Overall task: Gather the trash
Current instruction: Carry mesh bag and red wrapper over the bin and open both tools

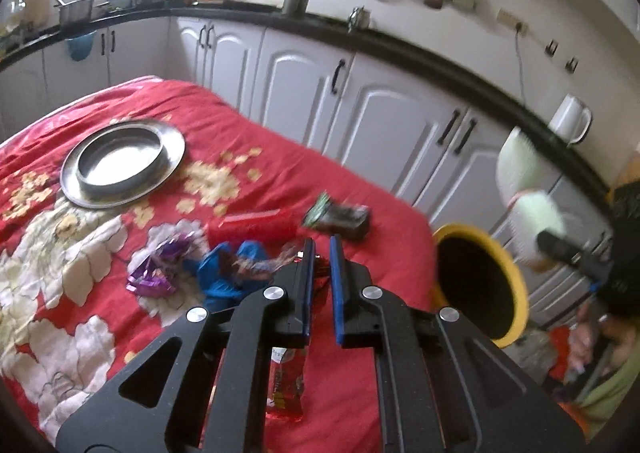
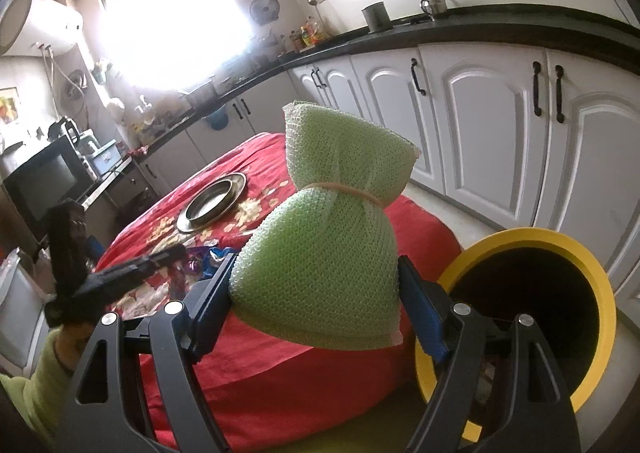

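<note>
So the biggest thing here is the table with the red flowered cloth [image 1: 280, 157], and right off its edge sits the yellow-rimmed bin [image 2: 520, 237], mouth dark and tilted toward the table. A steel plate [image 1: 122, 163] sits further back, nothing on it that I can make out.

The right gripper [image 2: 320, 293] has its fingers spread wide and pressed on both sides of a green mesh bundle [image 2: 332, 237] tied off with a rubber band, and it's hanging right next to the bin's mouth. That thing looks soft and light, squashy foam net, so gripping the fat lower part like this seems right; the floppy top would just fold.

The left gripper [image 1: 320, 253] looks pinched down on a red shiny wrapper [image 1: 286, 385], which dangles under the fingers just above the cloth. Thin crinkly plastic, slippery I'd guess, so a flat pinch on one edge is about all you get.

Still on the cloth: a blue wrapper [image 1: 224, 273], a purple foil one [image 1: 154, 277], a red box [image 1: 252, 227] and a green-dark packet [image 1: 336, 219]. All look light, the box is the only stiff one
</note>
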`<state>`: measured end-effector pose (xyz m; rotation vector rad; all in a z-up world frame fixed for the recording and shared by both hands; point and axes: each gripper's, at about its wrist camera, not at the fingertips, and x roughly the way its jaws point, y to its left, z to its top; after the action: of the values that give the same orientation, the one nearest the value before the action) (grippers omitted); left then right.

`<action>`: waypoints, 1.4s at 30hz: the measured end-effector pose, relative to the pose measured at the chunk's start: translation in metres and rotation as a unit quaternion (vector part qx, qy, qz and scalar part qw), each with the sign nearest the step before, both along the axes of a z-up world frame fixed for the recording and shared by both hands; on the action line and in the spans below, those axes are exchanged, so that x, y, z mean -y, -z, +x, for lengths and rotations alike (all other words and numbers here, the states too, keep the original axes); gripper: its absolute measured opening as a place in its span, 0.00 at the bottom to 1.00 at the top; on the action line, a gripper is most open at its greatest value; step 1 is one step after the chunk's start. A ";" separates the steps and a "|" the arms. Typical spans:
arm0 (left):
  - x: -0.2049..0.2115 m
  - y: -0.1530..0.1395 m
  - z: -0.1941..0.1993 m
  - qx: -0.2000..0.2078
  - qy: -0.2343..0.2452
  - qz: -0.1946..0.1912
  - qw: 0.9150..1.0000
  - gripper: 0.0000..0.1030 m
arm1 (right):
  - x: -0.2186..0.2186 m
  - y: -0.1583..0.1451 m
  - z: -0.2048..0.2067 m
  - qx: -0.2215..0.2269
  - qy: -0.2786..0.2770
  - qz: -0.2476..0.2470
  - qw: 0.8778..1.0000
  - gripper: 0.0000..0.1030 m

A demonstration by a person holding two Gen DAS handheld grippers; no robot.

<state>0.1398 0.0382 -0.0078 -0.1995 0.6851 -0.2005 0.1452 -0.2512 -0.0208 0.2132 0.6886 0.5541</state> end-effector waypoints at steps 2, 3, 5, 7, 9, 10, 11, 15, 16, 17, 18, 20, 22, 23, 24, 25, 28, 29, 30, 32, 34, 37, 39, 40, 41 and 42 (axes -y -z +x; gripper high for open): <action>0.008 -0.011 0.002 0.011 0.009 -0.006 1.000 0.04 | 0.004 -0.002 -0.002 0.002 0.005 0.001 1.000 0.73; 0.014 -0.016 0.003 0.017 0.013 -0.006 1.000 0.04 | 0.007 -0.002 -0.003 0.004 0.009 0.000 1.000 0.73; 0.022 -0.022 0.004 0.026 0.021 -0.007 0.999 0.04 | 0.011 -0.004 -0.004 0.009 0.013 -0.002 1.000 0.73; 0.034 -0.029 0.007 0.034 0.033 -0.009 0.999 0.04 | 0.017 -0.005 -0.006 0.013 0.019 -0.004 1.000 0.73; 0.047 -0.034 0.010 0.041 0.044 -0.008 0.998 0.04 | 0.021 -0.006 -0.007 0.015 0.024 -0.005 1.000 0.73; 0.056 -0.037 0.012 0.045 0.053 -0.009 0.998 0.04 | 0.023 -0.006 -0.008 0.016 0.026 -0.005 1.000 0.73; 0.061 -0.037 0.013 0.047 0.057 -0.009 0.997 0.04 | 0.026 -0.006 -0.008 0.017 0.030 -0.005 0.999 0.73; 0.089 -0.041 0.021 0.053 0.081 -0.013 0.995 0.04 | 0.038 -0.006 -0.010 0.019 0.044 -0.004 0.999 0.73; 0.094 -0.041 0.022 0.054 0.086 -0.015 0.995 0.04 | 0.042 -0.005 -0.010 0.019 0.048 -0.005 0.999 0.73; 0.100 -0.041 0.024 0.055 0.091 -0.017 0.994 0.04 | 0.045 -0.005 -0.011 0.019 0.053 -0.005 0.998 0.73; 0.107 -0.040 0.026 0.055 0.096 -0.019 0.994 0.04 | 0.049 -0.004 -0.012 0.019 0.056 -0.005 0.998 0.73; 0.118 -0.039 0.030 0.056 0.104 -0.021 0.993 0.04 | 0.057 -0.003 -0.013 0.019 0.064 -0.005 0.998 0.73; 0.129 -0.038 0.034 0.055 0.112 -0.025 0.992 0.04 | 0.066 -0.001 -0.014 0.017 0.074 -0.006 0.997 0.73; 0.134 -0.037 0.036 0.054 0.116 -0.026 0.991 0.04 | 0.069 0.000 -0.015 0.016 0.078 -0.007 0.997 0.73; 0.141 -0.036 0.038 0.055 0.122 -0.027 0.991 0.04 | 0.073 0.001 -0.016 0.016 0.081 -0.008 0.997 0.73; 0.146 -0.035 0.039 0.055 0.125 -0.028 0.990 0.04 | 0.076 0.001 -0.016 0.015 0.085 -0.009 0.996 0.73; 0.161 -0.034 0.043 0.056 0.136 -0.033 0.989 0.04 | 0.087 0.005 -0.019 0.015 0.098 -0.014 0.995 0.73; 0.165 -0.033 0.045 0.055 0.138 -0.037 0.988 0.04 | 0.090 0.006 -0.019 0.014 0.101 -0.014 0.995 0.73; 0.170 -0.032 0.049 0.052 0.140 -0.044 0.988 0.04 | 0.093 0.008 -0.020 0.012 0.105 -0.013 0.994 0.73; 0.179 -0.030 0.053 0.048 0.145 -0.050 0.987 0.04 | 0.101 0.011 -0.022 0.009 0.113 -0.014 0.993 0.73; 0.189 -0.030 0.056 0.052 0.150 -0.049 0.986 0.04 | 0.107 0.013 -0.023 0.009 0.121 -0.014 0.992 0.73; 0.202 -0.027 0.062 0.048 0.157 -0.054 0.985 0.04 | 0.117 0.017 -0.024 0.004 0.132 -0.013 0.991 0.73; 0.209 -0.026 0.065 0.047 0.162 -0.055 0.984 0.04 | 0.123 0.022 -0.026 -0.002 0.137 -0.012 0.991 0.73; 0.215 -0.026 0.067 0.047 0.165 -0.053 0.984 0.04 | 0.125 0.024 -0.026 -0.004 0.140 -0.013 0.990 0.73; 0.218 -0.025 0.068 0.048 0.168 -0.052 0.983 0.04 | 0.128 0.026 -0.027 -0.005 0.143 -0.014 0.990 0.73; 0.224 -0.024 0.071 0.049 0.170 -0.052 0.983 0.04 | 0.130 0.027 -0.027 -0.006 0.145 -0.016 0.989 0.73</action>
<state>0.2103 -0.1857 0.0160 -0.1699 0.6072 -0.5712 0.1180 -0.3811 -0.0480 0.2825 0.6635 0.2633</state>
